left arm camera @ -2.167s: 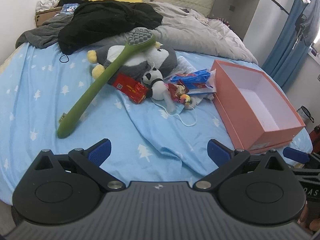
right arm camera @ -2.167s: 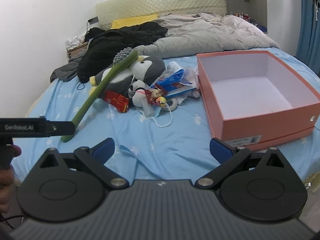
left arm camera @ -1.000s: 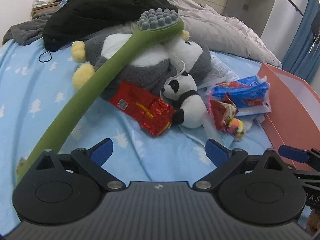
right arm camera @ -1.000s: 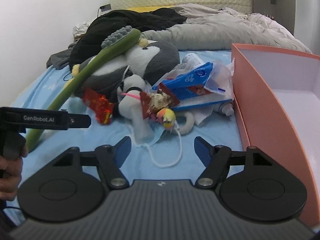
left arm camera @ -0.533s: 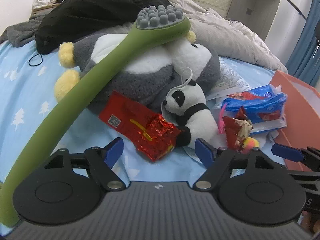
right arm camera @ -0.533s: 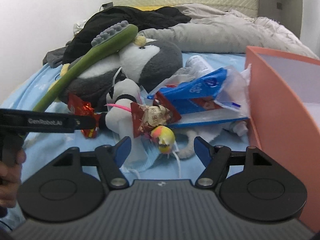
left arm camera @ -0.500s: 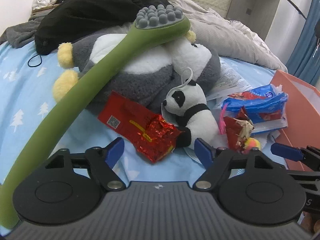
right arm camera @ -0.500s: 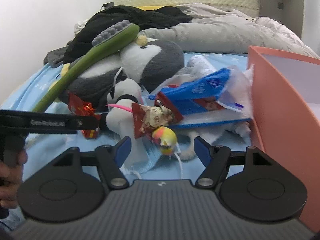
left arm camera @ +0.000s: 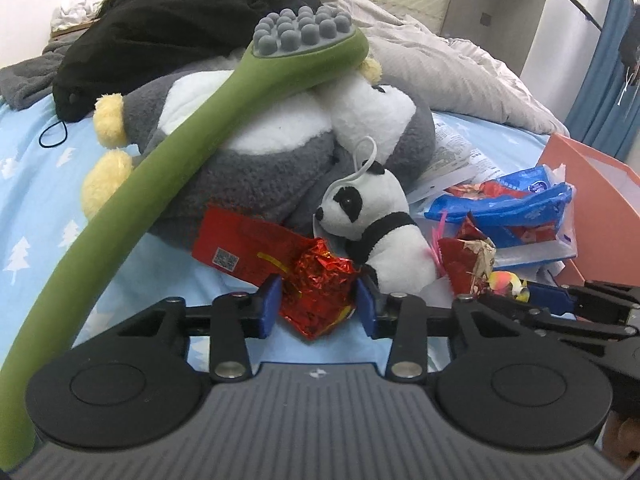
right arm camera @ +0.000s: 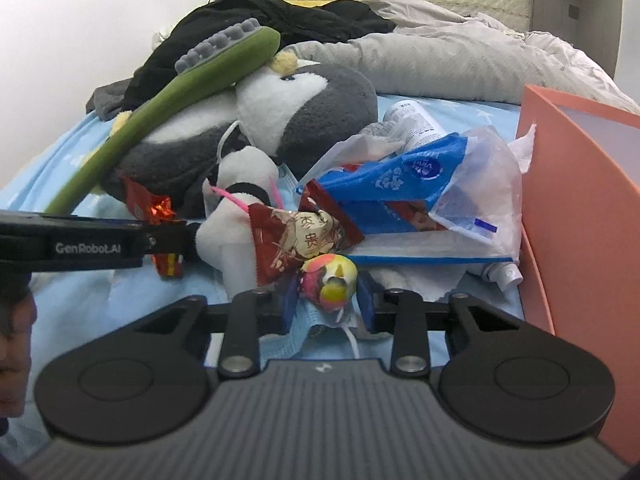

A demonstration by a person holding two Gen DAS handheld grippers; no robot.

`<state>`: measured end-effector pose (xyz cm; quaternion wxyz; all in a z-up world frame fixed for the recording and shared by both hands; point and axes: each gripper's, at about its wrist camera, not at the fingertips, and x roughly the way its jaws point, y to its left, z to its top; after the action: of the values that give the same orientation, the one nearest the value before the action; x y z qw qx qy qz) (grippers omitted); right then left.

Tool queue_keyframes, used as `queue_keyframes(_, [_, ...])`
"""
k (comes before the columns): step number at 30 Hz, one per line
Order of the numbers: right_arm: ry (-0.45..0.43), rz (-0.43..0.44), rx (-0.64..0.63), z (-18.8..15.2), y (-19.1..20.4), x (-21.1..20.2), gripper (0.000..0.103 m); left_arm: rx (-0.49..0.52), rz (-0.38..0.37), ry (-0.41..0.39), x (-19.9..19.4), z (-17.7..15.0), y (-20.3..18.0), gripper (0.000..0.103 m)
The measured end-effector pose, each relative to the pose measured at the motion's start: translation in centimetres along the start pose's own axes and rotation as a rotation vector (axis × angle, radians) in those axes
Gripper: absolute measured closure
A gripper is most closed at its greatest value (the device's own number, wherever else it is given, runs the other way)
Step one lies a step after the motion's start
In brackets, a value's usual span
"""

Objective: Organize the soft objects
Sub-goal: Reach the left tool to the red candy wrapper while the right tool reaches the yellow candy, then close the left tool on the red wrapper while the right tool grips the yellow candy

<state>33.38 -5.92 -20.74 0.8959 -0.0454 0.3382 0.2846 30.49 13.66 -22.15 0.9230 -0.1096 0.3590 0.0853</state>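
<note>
My left gripper (left arm camera: 318, 304) is shut on the crumpled end of a red foil wrapper (left arm camera: 312, 280) lying on the blue bed sheet (left arm camera: 36, 184). A small panda plush (left arm camera: 380, 232) sits just right of it, against a big grey-and-white plush (left arm camera: 256, 152). A long green massage brush (left arm camera: 168, 152) leans across the big plush. My right gripper (right arm camera: 326, 304) is shut on a small pink-and-yellow ball toy (right arm camera: 330, 280) beside a brown snack wrapper (right arm camera: 296, 240). The left gripper shows side-on in the right wrist view (right arm camera: 168, 236).
An open orange box (right arm camera: 580, 216) stands at the right, also visible in the left wrist view (left arm camera: 600, 200). Blue and clear plastic bags (right arm camera: 420, 184), a white tube (right arm camera: 416, 120) and a face mask (right arm camera: 316, 320) lie in the pile. Black clothing (left arm camera: 168, 28) and a grey duvet (right arm camera: 440, 64) lie behind.
Both grippers moved forward into the pile and closed: the left onto the red foil wrapper, the right onto the small ball toy.
</note>
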Motion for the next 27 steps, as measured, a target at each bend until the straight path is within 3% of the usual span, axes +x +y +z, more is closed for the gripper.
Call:
queue_keyframes(9, [-0.002,-0.013,0.010,-0.6,0.6,-2.8,0.075,-0.002,-0.034,0.007,-2.7,-0.7,-0.9,0.060])
queue_keyframes(27, [-0.034,-0.020,0.083,-3.1,1.2,-12.2,0.076,0.004,-0.084,0.009,-11.9,-2.5,-3.5,0.061])
